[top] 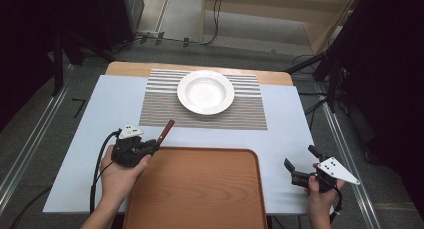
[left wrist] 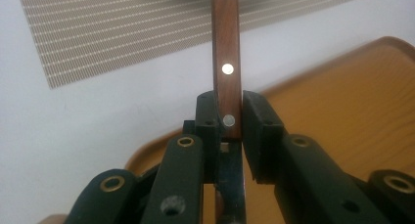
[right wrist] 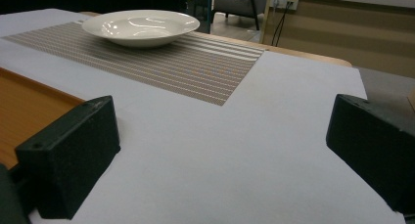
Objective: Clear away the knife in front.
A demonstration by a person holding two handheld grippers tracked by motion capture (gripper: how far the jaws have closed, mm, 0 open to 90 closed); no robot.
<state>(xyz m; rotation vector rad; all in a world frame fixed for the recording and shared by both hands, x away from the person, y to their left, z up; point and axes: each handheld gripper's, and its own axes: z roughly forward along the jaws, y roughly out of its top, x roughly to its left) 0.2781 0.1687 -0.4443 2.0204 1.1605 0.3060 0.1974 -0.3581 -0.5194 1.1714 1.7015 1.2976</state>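
One brown wooden riveted handle (left wrist: 226, 62) is pinched by the left tool (top: 152, 145), its long axis aimed at the white round plate (top: 205, 91), while the right tool (top: 301, 162) is held spread, farther off.

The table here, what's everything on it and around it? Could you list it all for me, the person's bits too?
Plate: one, white, deep, on the placemat at the far middle of the table.
Placemat: one, grey-striped weave, under the plate.
Tray: one, orange-brown wood, bare, at the near edge between the hands.
Table cover: one, pale blue-white, over a wooden table.
Utensil: one, brown wooden handle with metal rivets, held at the tray's far left corner; its working end is hidden.
Left gripper: one, black, shut on the utensil's handle.
Right gripper: one, black with a grey plate, jaws wide apart, holding nothing, right of the tray.
Hands: two, one per gripper.
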